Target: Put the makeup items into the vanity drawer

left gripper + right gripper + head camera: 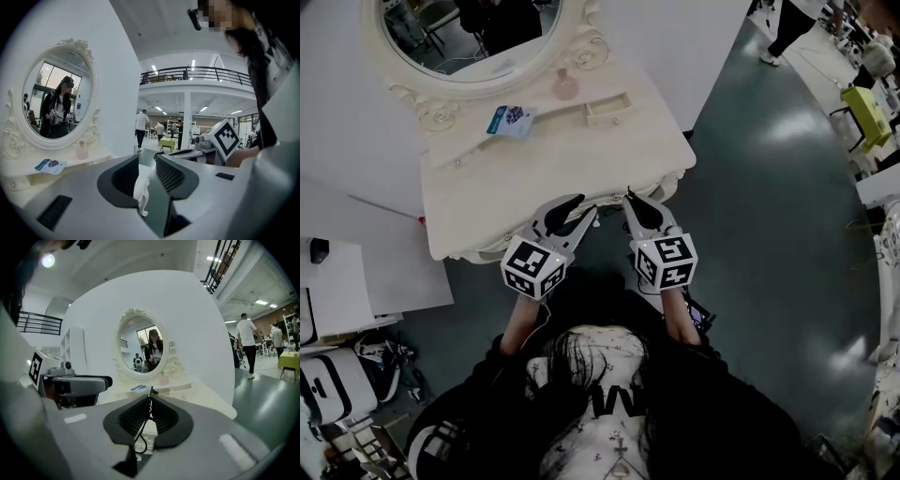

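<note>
A cream vanity (553, 178) with an oval mirror (469, 37) stands before me. On its raised back shelf are a pink bottle (565, 84), a blue packet (511, 120) and a small shut drawer (607, 109). Both grippers hover at the vanity's front edge. My left gripper (586, 211) is open and holds nothing; the carved front edge (141, 192) shows in its gap. My right gripper (630, 197) is shut, tips meeting (151, 392). A thin black wire loop (139, 441) shows between its jaws; whether it is gripped I cannot tell. The bottle (162, 378) and packet (139, 388) lie beyond.
White cabinets (356, 281) and bags (337, 375) stand on the floor to the left. Grey-green floor (769, 206) stretches right, with a yellow-green table (866, 114) and a walking person (787, 28) far off. A white wall backs the vanity.
</note>
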